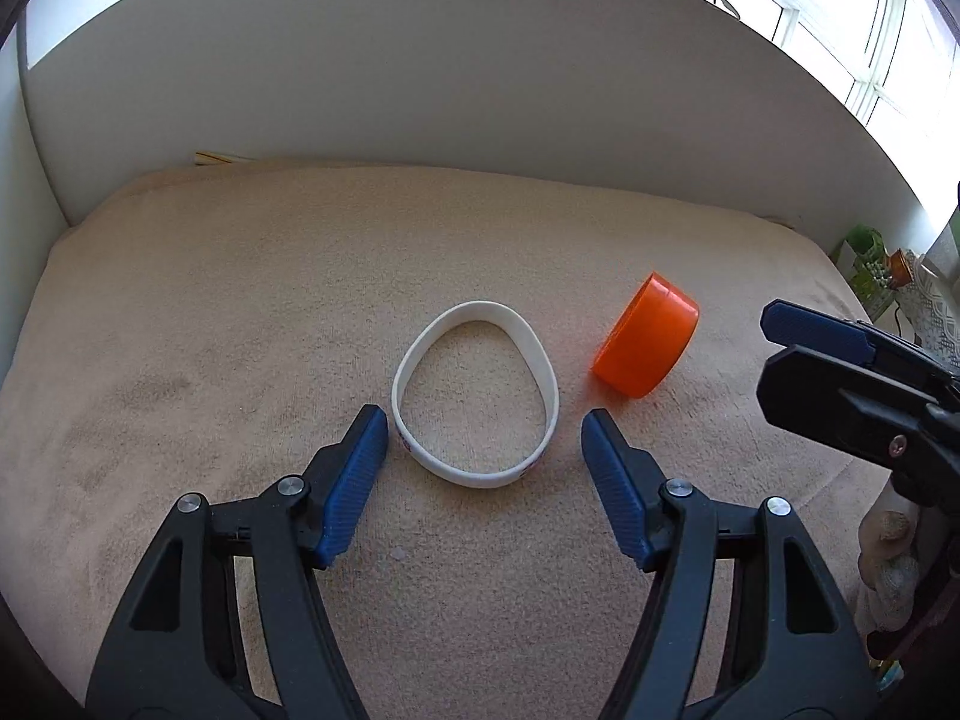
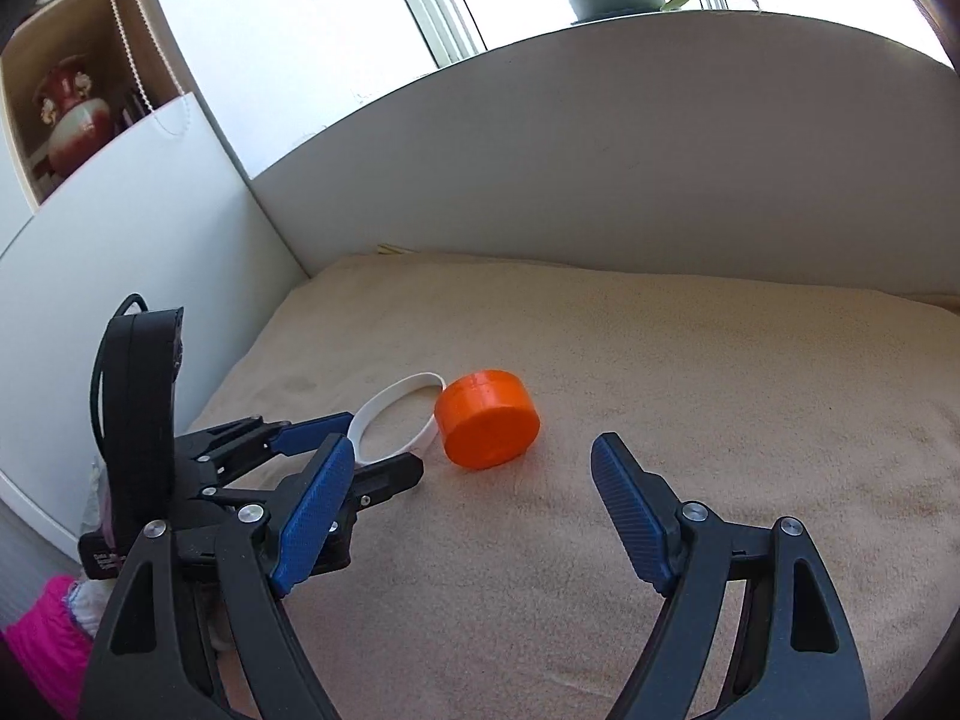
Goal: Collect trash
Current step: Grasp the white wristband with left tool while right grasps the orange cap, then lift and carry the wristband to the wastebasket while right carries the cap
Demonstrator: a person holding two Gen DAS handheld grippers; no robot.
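Left hand-held gripper [image 1: 485, 438]: spread, straddling white wristband [image 1: 474, 393] flat on beige bed [image 1: 240, 300]. Judged light, floppy; pinch one side of the loop. Right hand-held gripper [image 2: 471, 468]: spread, empty. Orange tub [image 2: 487, 417] right of band: likely rigid, slick; grip across its walls.

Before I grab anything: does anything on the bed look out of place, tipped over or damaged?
Two stray items lie on the beige blanket: a white wristband, lying flat and squashed into an uneven oval, and an orange lid beside it, tipped and leaning on its rim rather than flat. Nothing looks spilled or broken.
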